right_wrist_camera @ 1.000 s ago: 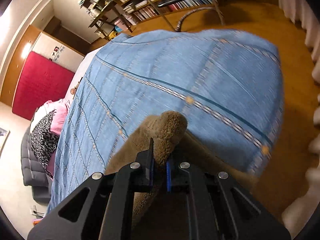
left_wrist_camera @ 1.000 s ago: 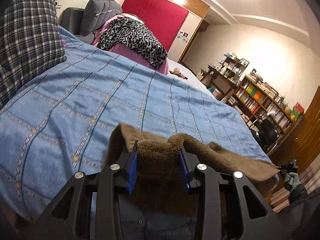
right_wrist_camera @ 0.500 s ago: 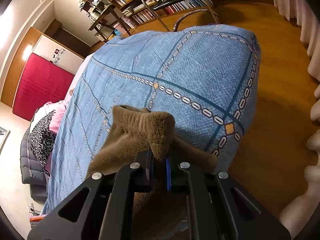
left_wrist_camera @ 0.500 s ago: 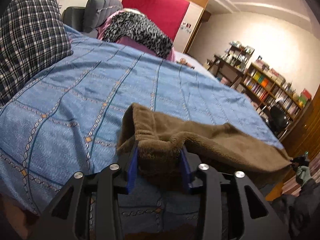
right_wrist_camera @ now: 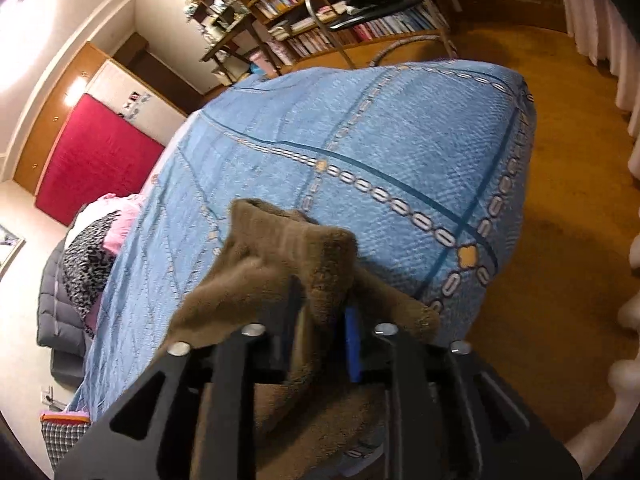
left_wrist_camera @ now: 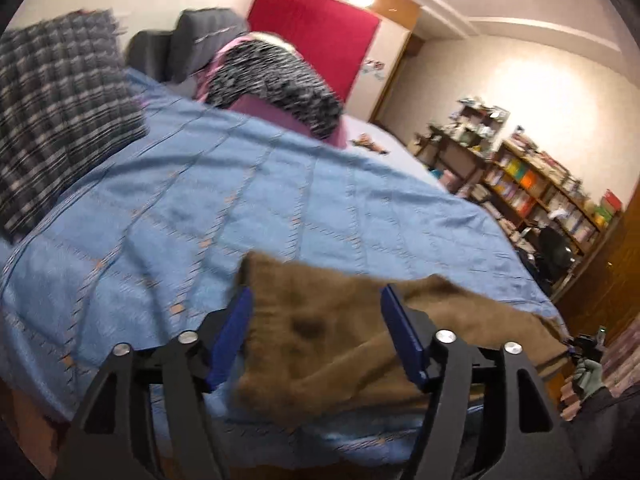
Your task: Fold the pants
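Observation:
The brown fleece pants (left_wrist_camera: 320, 332) lie along the near edge of the bed on the blue patterned bedspread (left_wrist_camera: 260, 208). My left gripper (left_wrist_camera: 316, 328) is open, its blue pads wide apart on either side of the pants' end, which lies loose between them. In the right wrist view my right gripper (right_wrist_camera: 320, 320) has its jaws parted, with a bunched fold of the pants (right_wrist_camera: 296, 264) standing between them near the bed's corner. The bedspread (right_wrist_camera: 360, 152) drops off just to the right.
A plaid pillow (left_wrist_camera: 52, 120) lies at the left of the bed. A leopard-print and pink pile (left_wrist_camera: 276, 84) sits at the far end. Bookshelves (left_wrist_camera: 540, 196) stand on the right. The wooden floor (right_wrist_camera: 560, 240) lies past the bed's corner.
Both grippers have opened and let go of the pants. The pants have dropped onto the near edge of the bed. Both views are blurred from motion.

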Demonstrator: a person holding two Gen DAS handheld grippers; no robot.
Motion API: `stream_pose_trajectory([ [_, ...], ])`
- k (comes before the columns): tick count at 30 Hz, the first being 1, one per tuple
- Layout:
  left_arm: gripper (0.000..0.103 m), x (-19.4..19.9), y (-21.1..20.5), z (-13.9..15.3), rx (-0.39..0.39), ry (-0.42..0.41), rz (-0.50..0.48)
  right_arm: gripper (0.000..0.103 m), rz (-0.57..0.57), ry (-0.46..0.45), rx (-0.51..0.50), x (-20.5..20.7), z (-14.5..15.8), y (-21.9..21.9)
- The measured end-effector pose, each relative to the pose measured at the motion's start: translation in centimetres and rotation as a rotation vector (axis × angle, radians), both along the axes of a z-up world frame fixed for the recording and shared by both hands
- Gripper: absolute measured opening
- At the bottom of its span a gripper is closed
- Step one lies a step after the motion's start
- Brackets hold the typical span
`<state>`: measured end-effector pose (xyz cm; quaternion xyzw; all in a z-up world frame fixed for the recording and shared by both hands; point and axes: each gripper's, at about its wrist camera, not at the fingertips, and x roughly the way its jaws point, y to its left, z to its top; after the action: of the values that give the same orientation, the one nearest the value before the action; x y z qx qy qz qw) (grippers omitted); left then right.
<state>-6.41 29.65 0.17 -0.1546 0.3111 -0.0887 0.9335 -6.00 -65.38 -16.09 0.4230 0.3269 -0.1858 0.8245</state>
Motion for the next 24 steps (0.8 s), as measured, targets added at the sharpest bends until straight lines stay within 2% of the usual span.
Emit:
stream_pose_trajectory([
  [1, 0.076, 0.7, -1.6, 0.2, -0.008, -0.013, -0.037, 0.037, 0.003, -0.006, -0.005, 0.2, 0.1, 0.1],
  [4, 0.077, 3.5, -6.9, -0.7, -0.025, 0.004, -0.157, 0.037, 0.009, -0.002, -0.042, 0.8, 0.3, 0.4],
  [9, 0.077, 8.5, -16.4, -5.0, -0.033, 0.088, -0.348, 0.018, 0.015, -0.009, -0.105, 0.9, 1.4, 1.0],
  [13, 0.076, 10.2, -22.3, -8.1, -0.043, 0.157, -0.476, 0.016, 0.022, -0.063, -0.107, -0.1, 3.3, 0.7],
  [17, 0.076, 9.2, -27.4, -9.0, 0.053, 0.18, -0.613, 0.015, 0.038, -0.099, -0.128, -1.5, 4.7, 1.3],
  [20, 0.076, 7.7, -30.3, -9.1, 0.135, 0.165, -0.699, 0.015, 0.009, -0.127, -0.064, -2.7, 4.1, 1.2],
  [24, 0.077, 6.4, -32.5, -10.6, 0.222, 0.17, -0.778, 0.015, -0.038, -0.055, -0.056, -2.8, 1.8, 0.6],
])
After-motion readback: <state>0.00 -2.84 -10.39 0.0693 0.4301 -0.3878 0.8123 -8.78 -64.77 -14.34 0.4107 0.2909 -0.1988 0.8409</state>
